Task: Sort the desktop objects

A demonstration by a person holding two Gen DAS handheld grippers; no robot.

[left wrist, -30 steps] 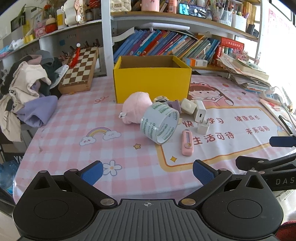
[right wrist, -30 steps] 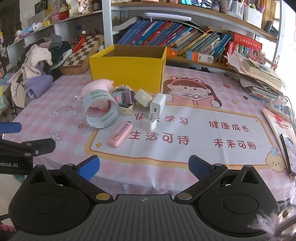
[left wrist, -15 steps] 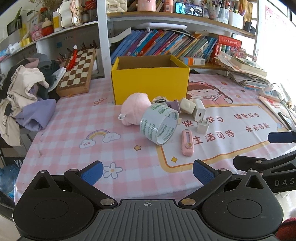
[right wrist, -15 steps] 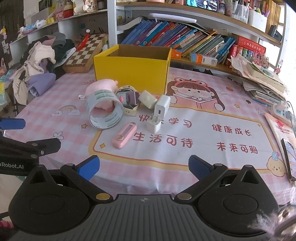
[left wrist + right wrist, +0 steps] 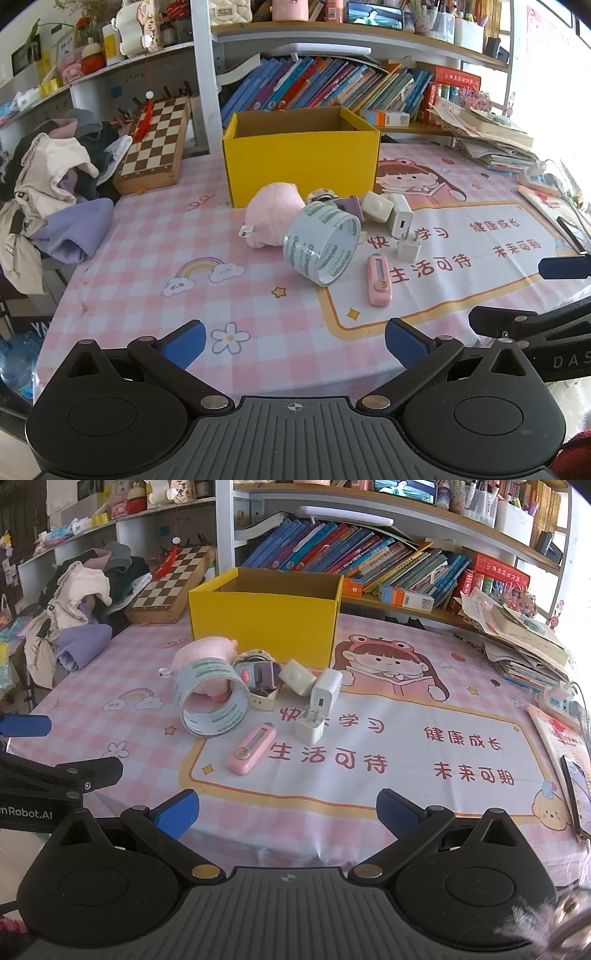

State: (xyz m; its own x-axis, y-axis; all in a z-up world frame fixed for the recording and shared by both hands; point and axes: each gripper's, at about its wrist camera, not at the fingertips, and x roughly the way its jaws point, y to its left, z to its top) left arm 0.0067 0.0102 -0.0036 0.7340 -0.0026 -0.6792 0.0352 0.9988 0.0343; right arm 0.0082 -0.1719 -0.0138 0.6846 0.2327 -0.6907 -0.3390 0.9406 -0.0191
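An open yellow box (image 5: 301, 166) (image 5: 264, 618) stands at the back of the table. In front of it lies a cluster: a pink plush (image 5: 271, 216) (image 5: 205, 648), a clear tape roll (image 5: 321, 243) (image 5: 210, 701) on its edge, a pink utility knife (image 5: 379, 279) (image 5: 252, 748), white chargers (image 5: 400, 221) (image 5: 321, 701) and a purple watch (image 5: 258, 674). My left gripper (image 5: 293, 343) hovers open at the table's near edge, well short of the cluster. Beside it my right gripper (image 5: 286, 808) is open too, and neither holds anything.
A chessboard (image 5: 157, 142) and a heap of clothes (image 5: 51, 188) lie at the left. Shelves of books (image 5: 332, 88) run behind the box. Stacked papers (image 5: 524, 642) and a power strip (image 5: 559, 698) sit at the right edge.
Both grippers have risen and drawn back slightly, so the cluster sits a little farther off in both views. Nothing on the table has moved.
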